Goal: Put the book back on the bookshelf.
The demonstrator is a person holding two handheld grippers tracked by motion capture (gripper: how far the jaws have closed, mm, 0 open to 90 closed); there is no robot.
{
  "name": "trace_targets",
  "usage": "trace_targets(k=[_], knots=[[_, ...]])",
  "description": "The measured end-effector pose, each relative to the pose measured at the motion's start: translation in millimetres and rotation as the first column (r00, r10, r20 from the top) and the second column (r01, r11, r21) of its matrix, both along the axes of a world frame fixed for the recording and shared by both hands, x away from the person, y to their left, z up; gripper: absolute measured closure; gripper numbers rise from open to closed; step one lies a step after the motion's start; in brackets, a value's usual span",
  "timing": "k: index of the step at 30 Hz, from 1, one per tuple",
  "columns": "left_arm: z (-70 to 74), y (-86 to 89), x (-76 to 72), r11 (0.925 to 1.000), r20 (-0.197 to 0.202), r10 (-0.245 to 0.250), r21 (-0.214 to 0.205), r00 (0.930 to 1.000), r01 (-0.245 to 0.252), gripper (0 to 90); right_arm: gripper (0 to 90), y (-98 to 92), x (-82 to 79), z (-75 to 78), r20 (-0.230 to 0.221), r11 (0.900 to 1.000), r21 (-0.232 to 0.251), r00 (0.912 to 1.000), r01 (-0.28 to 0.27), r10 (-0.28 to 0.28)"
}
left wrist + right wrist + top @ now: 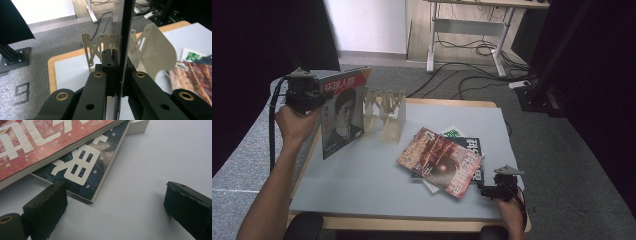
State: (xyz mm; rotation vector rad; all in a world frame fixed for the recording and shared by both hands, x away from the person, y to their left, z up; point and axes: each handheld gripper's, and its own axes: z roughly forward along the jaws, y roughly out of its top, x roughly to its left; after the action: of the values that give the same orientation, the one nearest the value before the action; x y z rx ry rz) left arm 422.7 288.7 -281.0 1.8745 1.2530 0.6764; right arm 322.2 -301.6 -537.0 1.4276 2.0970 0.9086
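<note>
My left gripper (314, 95) is shut on a magazine with a portrait cover (341, 114), held upright over the table's far left, just left of a pale metal rack (384, 112). In the left gripper view the magazine (123, 45) stands edge-on between the jaws, with the rack (150, 50) behind it. A red magazine (439, 161) tops a stack over a dark blue one (472, 146) at the right. My right gripper (487, 191) rests open on the table by the stack's near corner. The right gripper view shows the dark blue magazine's corner (85, 167) just ahead of the left jaw.
The grey table top (362, 180) has a wooden edge. A green and white magazine (454, 132) peeks from under the stack. Cables and a white desk frame (472, 30) lie on the floor beyond the table.
</note>
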Motion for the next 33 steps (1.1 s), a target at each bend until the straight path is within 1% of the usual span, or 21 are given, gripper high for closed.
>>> trace_targets(k=[4,8,11,16,19,21,24,25,26,28,30,33], knots=[[-6.6,0.3,8.9,0.9996,0.015,0.018,-0.021,0.9997,-0.017,87.0,4.6,0.0,0.1,-0.1,0.000,1.0000,0.001,1.0000,0.001,-0.001],[-12.3,-2.0,15.9,0.9993,0.025,0.021,-0.032,0.9995,-0.020,87.0,4.6,0.0,0.2,-0.1,0.000,1.0000,0.001,1.0000,0.000,0.000],[-16.0,-5.4,20.1,0.9993,0.036,0.022,-0.032,0.9991,-0.021,87.0,4.6,0.0,0.2,-0.1,0.000,1.0000,0.002,1.0000,0.000,0.000],[-22.1,-9.9,24.7,0.9991,0.072,0.025,-0.035,0.9971,-0.023,86.9,4.5,-0.1,0.2,-0.1,0.000,1.0000,0.001,1.0000,0.000,0.000],[-27.3,-12.3,25.2,0.9996,0.107,0.010,-0.029,0.9942,-0.007,86.9,4.5,-0.1,0.2,-0.1,0.000,1.0000,0.001,1.0000,0.000,0.000],[-32.3,-13.6,24.5,0.9997,0.127,0.008,-0.025,0.9919,-0.005,86.9,4.5,-0.1,0.2,-0.1,0.000,1.0000,0.002,1.0000,0.000,0.000],[-40.2,-10.7,23.2,0.9981,0.145,0.011,-0.062,0.9894,-0.002,86.9,4.5,-0.1,0.2,-0.1,0.000,1.0000,0.002,1.0000,0.000,0.000],[-42.5,-9.0,22.8,0.9972,0.143,0.011,-0.075,0.9896,0.000,86.9,4.5,-0.1,0.2,-0.1,0.000,1.0000,0.002,1.0000,0.000,0.000],[-44.7,-6.2,22.8,0.9955,0.131,0.006,-0.095,0.9914,0.007,86.8,4.5,0.0,0.2,-0.1,0.000,1.0000,0.002,1.0000,0.001,-0.001],[-46.9,-2.8,21.5,0.9941,0.125,0.000,-0.108,0.9922,0.013,86.7,4.5,-0.1,0.2,-0.1,-0.001,1.0000,0.002,1.0000,0.001,-0.001],[-48.3,1.3,20.3,0.9913,0.107,-0.020,-0.128,0.9941,0.034,86.5,4.5,-0.1,0.2,-0.1,-0.001,1.0000,0.002,1.0000,0.000,0.000],[-48.0,3.8,18.9,0.9911,0.070,-0.052,-0.119,0.9961,0.060,86.2,4.5,0.0,0.2,-0.1,-0.001,1.0000,0.002,1.0000,0.000,0.000]])
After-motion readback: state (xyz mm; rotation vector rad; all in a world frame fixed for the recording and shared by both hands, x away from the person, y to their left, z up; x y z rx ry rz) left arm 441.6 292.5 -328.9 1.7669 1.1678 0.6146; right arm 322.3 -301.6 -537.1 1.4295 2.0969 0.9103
